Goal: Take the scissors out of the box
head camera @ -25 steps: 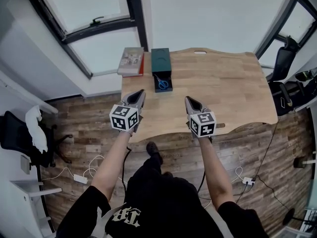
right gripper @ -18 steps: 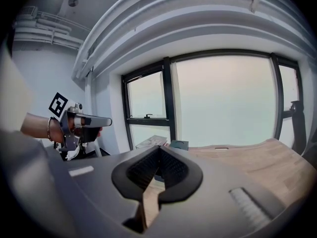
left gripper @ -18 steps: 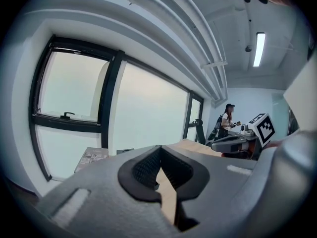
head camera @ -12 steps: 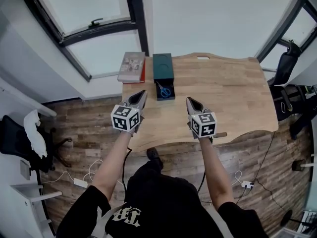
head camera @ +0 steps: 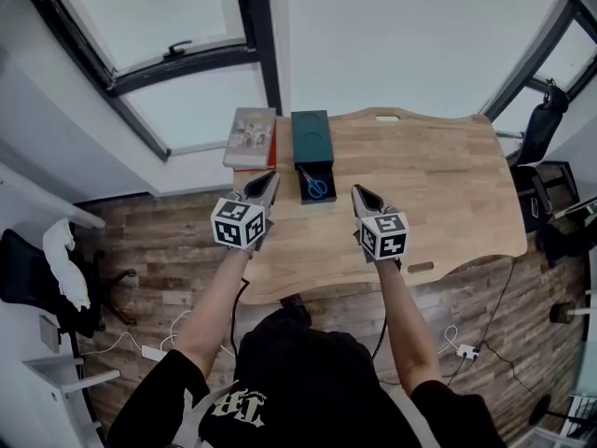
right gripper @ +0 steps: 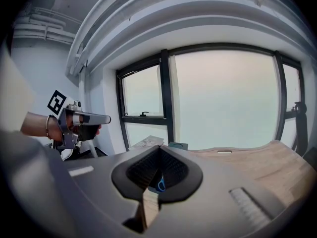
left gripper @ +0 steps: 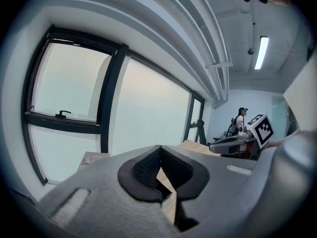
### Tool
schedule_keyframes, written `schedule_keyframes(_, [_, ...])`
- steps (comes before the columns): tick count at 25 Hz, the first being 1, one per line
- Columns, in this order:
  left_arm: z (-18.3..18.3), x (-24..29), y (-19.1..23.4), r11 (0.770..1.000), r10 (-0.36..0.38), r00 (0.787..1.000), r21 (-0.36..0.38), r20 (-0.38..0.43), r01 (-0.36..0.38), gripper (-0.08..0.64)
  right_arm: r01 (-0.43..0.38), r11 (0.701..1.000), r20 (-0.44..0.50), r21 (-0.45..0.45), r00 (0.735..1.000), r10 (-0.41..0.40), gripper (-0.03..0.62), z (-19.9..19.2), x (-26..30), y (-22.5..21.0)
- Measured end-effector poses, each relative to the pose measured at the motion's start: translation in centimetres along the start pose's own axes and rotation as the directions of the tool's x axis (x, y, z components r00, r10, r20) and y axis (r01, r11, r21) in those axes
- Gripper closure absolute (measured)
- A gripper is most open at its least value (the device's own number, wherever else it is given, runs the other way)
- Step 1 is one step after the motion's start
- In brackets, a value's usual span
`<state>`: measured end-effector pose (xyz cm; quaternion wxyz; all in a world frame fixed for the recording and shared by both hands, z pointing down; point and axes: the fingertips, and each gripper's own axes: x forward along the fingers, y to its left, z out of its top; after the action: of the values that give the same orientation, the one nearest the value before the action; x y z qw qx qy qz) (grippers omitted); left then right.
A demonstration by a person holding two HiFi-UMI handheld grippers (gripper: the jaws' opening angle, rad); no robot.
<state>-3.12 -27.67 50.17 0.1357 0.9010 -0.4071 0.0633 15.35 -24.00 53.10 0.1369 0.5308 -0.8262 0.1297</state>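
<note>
**Head view.** There is one table, one box, one pair of scissors, one book and two grippers. The dark green box lies in the upper left part of the table, with the book just beside it on the left. The lower end of the box is open, and the blue-handled scissors lie inside it. At mid-frame the left gripper and the right gripper flank that open end, near it but apart from it. Each carries one cube of black-and-white square markers (patterns only, no letters). The print on the book's cover is too small to read.

**Left gripper view.** The left gripper has its jaw tips pressed together with nothing pinched. In the slit below the tips, wood and a blue speck show. The book is at lower left. The right gripper is at the right edge.

**Right gripper view.** The right gripper is likewise pressed together and empty. One blue handle loop of the scissors shows through the slit, well beyond the jaws. The box and the book lie past the tips. The left gripper is at the left of the frame.
</note>
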Motion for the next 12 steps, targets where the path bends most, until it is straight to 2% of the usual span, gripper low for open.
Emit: schedule_keyframes(12, [-0.2, 1.1, 2.9, 1.0, -0.012, 1.0, -0.005, -0.005, 0.012, 0.563, 0.001, 1.0, 0.007, -0.008, 1.0, -0.001, 0.588, 1.1, 3.2, 0.5])
